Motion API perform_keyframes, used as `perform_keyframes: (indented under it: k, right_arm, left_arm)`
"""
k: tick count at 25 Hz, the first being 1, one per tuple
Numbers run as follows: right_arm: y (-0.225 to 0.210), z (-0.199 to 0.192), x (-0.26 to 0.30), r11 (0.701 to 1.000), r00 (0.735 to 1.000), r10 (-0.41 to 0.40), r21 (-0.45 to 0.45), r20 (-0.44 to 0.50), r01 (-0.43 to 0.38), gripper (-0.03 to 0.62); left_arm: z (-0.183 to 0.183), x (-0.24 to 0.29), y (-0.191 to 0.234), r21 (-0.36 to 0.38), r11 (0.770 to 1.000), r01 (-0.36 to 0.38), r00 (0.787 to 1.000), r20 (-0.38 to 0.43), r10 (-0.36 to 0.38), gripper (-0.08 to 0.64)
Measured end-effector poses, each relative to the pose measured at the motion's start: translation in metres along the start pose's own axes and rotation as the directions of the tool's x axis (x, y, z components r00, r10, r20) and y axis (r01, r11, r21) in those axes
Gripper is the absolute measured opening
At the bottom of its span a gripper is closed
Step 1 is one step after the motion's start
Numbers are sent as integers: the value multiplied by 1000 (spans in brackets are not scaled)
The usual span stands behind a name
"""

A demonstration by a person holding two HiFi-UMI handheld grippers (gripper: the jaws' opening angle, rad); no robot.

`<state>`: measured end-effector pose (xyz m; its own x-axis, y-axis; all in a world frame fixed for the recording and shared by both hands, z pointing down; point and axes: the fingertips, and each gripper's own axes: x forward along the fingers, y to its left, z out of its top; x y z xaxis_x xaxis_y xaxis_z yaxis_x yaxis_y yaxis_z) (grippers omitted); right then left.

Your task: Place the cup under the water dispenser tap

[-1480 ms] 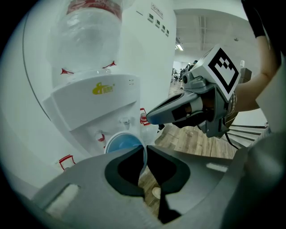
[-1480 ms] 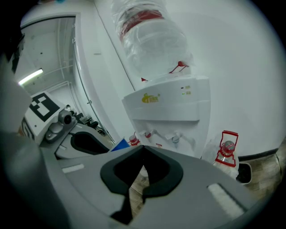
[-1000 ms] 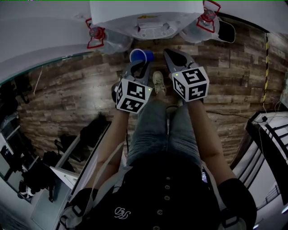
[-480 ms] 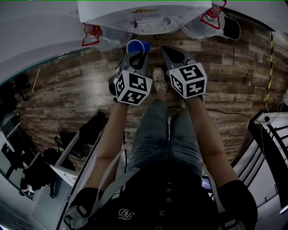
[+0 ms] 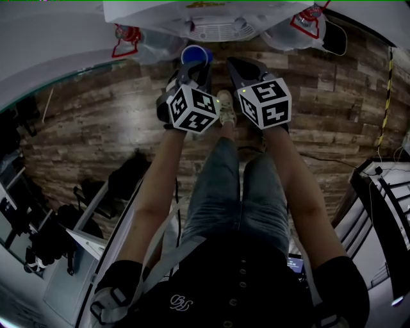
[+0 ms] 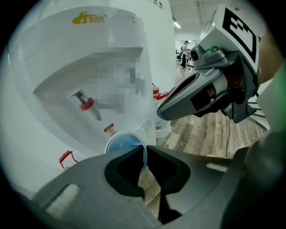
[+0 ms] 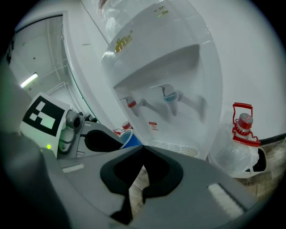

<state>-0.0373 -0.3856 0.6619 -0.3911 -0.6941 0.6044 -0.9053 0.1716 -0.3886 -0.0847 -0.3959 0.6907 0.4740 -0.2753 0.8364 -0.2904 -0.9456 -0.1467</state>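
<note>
A blue cup [image 5: 195, 54] with a white rim hangs in front of the white water dispenser [image 5: 211, 16], near its drip grille [image 5: 216, 30]. My left gripper [image 5: 192, 69] is shut on the cup's wall; in the left gripper view the rim of the cup [image 6: 124, 142] is pinched between the jaws of that gripper [image 6: 145, 154]. It sits below and to the right of the red tap [image 6: 86, 103]. My right gripper [image 5: 234, 65] is beside it, shut and empty, its tips [image 7: 143, 148] touching. The right gripper view shows the red tap [image 7: 129, 103], the blue tap [image 7: 169, 96] and the cup [image 7: 129, 138].
Clear water jugs with red handles stand on either side of the dispenser [image 5: 131, 43] [image 5: 301, 29] [image 7: 241, 129]. The person's legs and a shoe [image 5: 224, 107] are over the wooden floor [image 5: 320, 109]. A glass partition [image 5: 57, 83] runs at left, dark bags [image 5: 128, 182] lie below it.
Both grippers have sunk and moved toward the dispenser. The cup, still held in the left gripper, now sits closer to the drip grille.
</note>
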Motion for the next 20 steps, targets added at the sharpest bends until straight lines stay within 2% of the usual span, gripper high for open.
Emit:
perform_keyframes:
  k: [5, 8, 11, 15, 20]
  right_arm:
    - [-9, -3, 8, 1000, 1000, -7, 1, -10, 7, 0]
    - [-7, -6, 11, 1000, 1000, 8, 3, -15, -8, 0]
    - [-9, -7, 14, 1000, 1000, 8, -1, -20, -8, 0]
    - [-21, -6, 14, 999, 1000, -22, 39, -5, 22, 0]
    - [-28, -7, 16, 997, 999, -45, 67, 7, 44, 0]
  left_arm:
    - [-6, 23, 1, 0, 1000, -4, 1000, -22, 4, 25]
    - [-5, 33, 11, 10, 999, -37, 999, -16, 38, 25]
    - [-3, 44, 24, 32, 997, -70, 997, -24, 71, 25]
    - [1, 51, 34, 69, 993, -91, 995, -28, 93, 25]
    - [0, 64, 39, 118, 990, -81, 996, -38, 86, 25]
